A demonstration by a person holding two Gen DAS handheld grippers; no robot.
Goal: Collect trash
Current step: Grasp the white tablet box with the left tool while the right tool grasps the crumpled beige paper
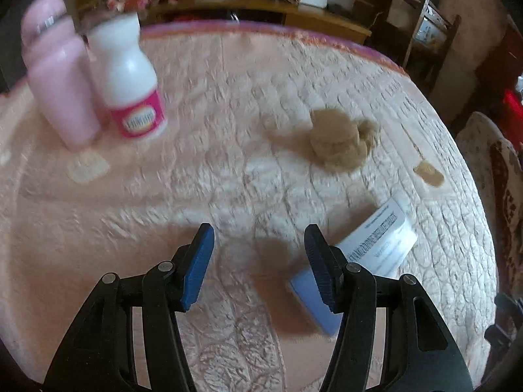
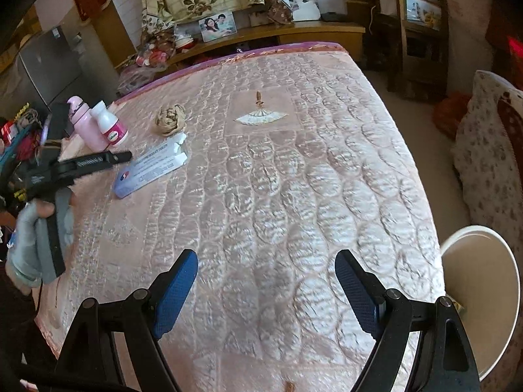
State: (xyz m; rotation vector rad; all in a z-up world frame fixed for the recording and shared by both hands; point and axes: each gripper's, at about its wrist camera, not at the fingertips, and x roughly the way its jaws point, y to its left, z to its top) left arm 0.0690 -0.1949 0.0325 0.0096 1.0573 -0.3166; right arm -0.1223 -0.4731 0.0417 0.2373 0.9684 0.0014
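the left wrist view sits low and close over the bed (image 1: 228,104), facing the far shelf. the right wrist view looks from farther back, higher, across it. both share the white bottle (image 1: 127,78) (image 2: 109,124), crumpled paper (image 1: 340,140) (image 2: 170,119) and box (image 1: 376,241) (image 2: 152,166).

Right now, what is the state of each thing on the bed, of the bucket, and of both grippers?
Pink bottle: upright, capped.
White bottle: upright, capped.
Paper ball: crumpled, lying loose.
Tablet box: lying flat, one end torn open.
Bucket: standing beside the bed, open.
Left gripper: open, holding nothing.
Right gripper: open, holding nothing.
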